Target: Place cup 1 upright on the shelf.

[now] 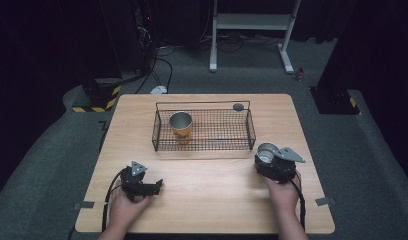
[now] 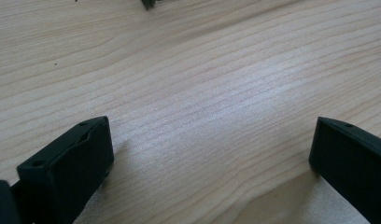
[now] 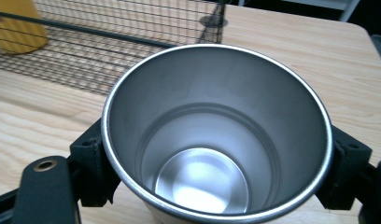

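My right gripper (image 1: 266,160) is shut on a steel cup (image 1: 266,151), which stands upright just in front of the wire basket's right end. In the right gripper view the two black jaws press on either side of the steel cup (image 3: 216,140), whose inside is empty. A yellow cup with a steel rim (image 1: 181,127) stands upright in the left part of the black wire basket (image 1: 204,148). My left gripper (image 1: 157,186) rests low at the front left of the table, open. Bare wood lies between its jaws (image 2: 212,149).
The wooden table (image 1: 212,200) has grey tape tabs at its front corners. A small grey disc (image 1: 238,106) lies on the wood beyond the basket's far right corner. A white stand (image 1: 252,22) and cables are on the floor behind.
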Demonstrator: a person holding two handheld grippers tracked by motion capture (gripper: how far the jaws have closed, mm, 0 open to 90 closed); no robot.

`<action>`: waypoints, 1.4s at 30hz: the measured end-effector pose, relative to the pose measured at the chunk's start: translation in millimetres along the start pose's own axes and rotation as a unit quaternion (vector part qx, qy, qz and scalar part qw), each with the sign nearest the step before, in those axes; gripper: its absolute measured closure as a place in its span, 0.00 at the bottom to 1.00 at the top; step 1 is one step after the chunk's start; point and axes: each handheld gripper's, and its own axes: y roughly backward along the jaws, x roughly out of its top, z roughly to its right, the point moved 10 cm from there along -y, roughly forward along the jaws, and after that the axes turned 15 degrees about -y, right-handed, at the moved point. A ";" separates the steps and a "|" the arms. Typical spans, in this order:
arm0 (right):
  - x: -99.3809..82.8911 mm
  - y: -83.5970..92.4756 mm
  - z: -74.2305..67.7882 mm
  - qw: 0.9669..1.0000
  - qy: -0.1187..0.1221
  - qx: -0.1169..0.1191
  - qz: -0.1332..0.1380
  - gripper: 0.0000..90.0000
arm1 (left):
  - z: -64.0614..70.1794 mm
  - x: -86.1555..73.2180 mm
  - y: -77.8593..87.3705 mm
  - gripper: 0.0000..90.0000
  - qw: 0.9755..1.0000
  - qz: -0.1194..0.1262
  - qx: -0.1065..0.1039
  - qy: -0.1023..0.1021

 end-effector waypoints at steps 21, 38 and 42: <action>16.5 11.0 -53.4 0.999 -0.008 0.025 0.028 0.20 | -4.3 2.1 -3.1 0.00 1.000 -0.005 0.010 0.010; 48.5 21.9 -68.4 0.997 0.003 0.043 0.057 0.20 | -4.1 2.1 -3.1 0.00 1.000 -0.005 0.010 0.011; 55.7 19.8 -72.5 0.997 0.004 0.049 0.061 0.20 | -4.1 2.1 -3.1 0.00 1.000 -0.005 0.010 0.010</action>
